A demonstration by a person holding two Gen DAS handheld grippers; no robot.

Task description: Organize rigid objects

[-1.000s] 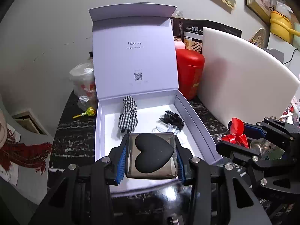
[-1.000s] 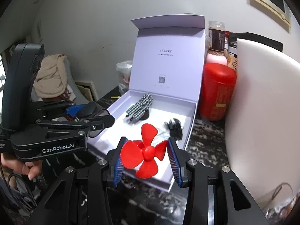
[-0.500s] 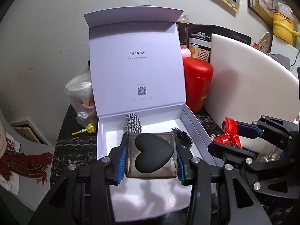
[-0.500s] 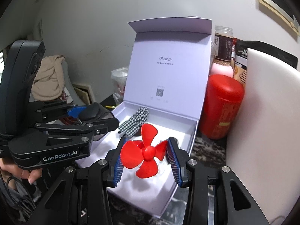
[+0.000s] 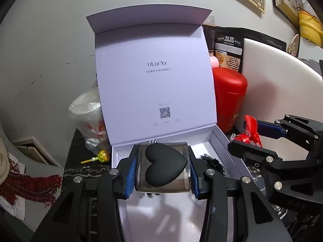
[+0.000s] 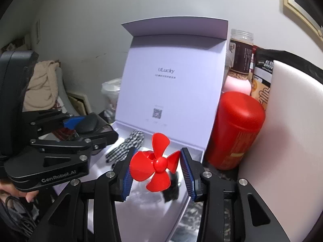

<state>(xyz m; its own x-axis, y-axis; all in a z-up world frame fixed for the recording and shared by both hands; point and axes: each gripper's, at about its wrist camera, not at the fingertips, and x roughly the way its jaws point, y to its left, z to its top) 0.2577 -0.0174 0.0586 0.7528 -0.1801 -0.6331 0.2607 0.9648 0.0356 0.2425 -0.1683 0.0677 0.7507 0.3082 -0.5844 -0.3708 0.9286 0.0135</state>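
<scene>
My left gripper (image 5: 161, 169) is shut on a clear case with a black heart (image 5: 164, 166) and holds it over the open white gift box (image 5: 222, 141). My right gripper (image 6: 156, 166) is shut on a red propeller (image 6: 156, 162), over the same box's right half (image 6: 198, 151). In the box lie a checkered cloth piece (image 6: 126, 146) and a black tangled item (image 5: 212, 161). The lid (image 5: 155, 80) stands upright behind. Each gripper shows in the other's view: the right one (image 5: 254, 135), the left one (image 6: 88, 129).
A red canister (image 5: 230, 96) stands right of the box, with a white board (image 5: 282, 92), a jar (image 6: 241, 52) and a black bag (image 5: 228, 50) near it. A plastic cup (image 5: 88, 117) and a lollipop (image 5: 101, 156) lie to the left. The counter (image 5: 86, 171) is dark marble.
Both grippers have moved forward and lower over the box with their objects still held. The box and lid now loom larger and closer.
</scene>
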